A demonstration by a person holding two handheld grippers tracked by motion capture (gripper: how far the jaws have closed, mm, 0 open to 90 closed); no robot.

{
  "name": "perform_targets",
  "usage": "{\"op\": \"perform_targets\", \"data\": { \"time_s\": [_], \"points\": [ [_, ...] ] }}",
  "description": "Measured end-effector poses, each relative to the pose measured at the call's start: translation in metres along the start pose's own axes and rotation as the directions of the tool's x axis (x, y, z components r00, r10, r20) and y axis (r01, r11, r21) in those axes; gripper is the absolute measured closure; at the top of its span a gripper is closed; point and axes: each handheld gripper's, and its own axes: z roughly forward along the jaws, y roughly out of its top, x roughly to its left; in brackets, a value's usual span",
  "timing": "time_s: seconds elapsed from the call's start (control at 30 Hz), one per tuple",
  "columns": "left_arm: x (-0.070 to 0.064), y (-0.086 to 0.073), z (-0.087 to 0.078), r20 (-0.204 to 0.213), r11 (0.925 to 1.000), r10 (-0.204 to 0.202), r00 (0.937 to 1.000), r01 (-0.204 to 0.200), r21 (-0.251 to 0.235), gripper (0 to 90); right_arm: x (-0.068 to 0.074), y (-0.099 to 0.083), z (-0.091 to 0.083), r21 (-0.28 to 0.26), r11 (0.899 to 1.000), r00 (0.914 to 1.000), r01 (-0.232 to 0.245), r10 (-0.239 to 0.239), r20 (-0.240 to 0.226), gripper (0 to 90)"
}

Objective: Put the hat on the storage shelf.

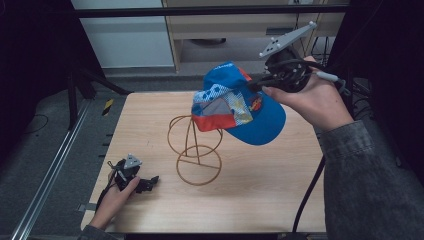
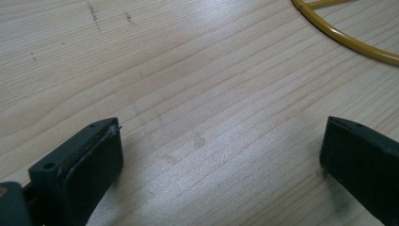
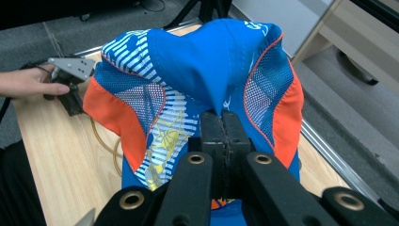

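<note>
Nearest the high camera, the person's right forearm in a grey sleeve (image 1: 372, 175) rose from the bottom right corner, its hand (image 1: 312, 97) wrapped around the right hand-held gripper (image 1: 264, 85) well above the desk (image 1: 265, 195). That gripper's jaws were clenched together on a pinch of fabric at the crown of a blue, orange and white cap (image 1: 235, 102); in the right gripper view the two black jaws met with no gap, the cap (image 3: 197, 94) bunched up between them and hanging open below. The cap was lifted in the air, its brim pointing down toward the right, its back edge just over the top loop of a wire hat stand (image 1: 196, 150) that stood near the middle of the desk; whether cloth touched wire could not be told.

At the near left corner, the left hand (image 1: 112, 200) lay on the desk holding the left hand-held gripper (image 1: 147, 184) low against the wood. Its jaws stood wide apart and released, with bare wood grain between them, and the stand's round yellow base (image 2: 348, 42) curved past at the upper right.

Open wood lay in front of the stand and to its right, up to the desk's near edge.
</note>
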Motion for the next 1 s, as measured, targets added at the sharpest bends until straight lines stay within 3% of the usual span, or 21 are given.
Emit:
{"op": "perform_targets", "data": {
  "time_s": [0.5,1.0],
  "points": [
    [0.000,0.000,0.000,-0.001,1.0000,0.002,1.0000,-0.002,0.000,0.0,0.014,0.026,0.033,-0.026,0.999,0.9981,0.029,-0.030,-0.054,90.0],
    [0.000,0.000,0.000,0.000,1.0000,0.002,1.0000,-0.002,0.001,0.0,0.024,0.035,0.058,-0.034,0.999,0.9946,0.036,-0.039,-0.096,90.0]
  ]
}}
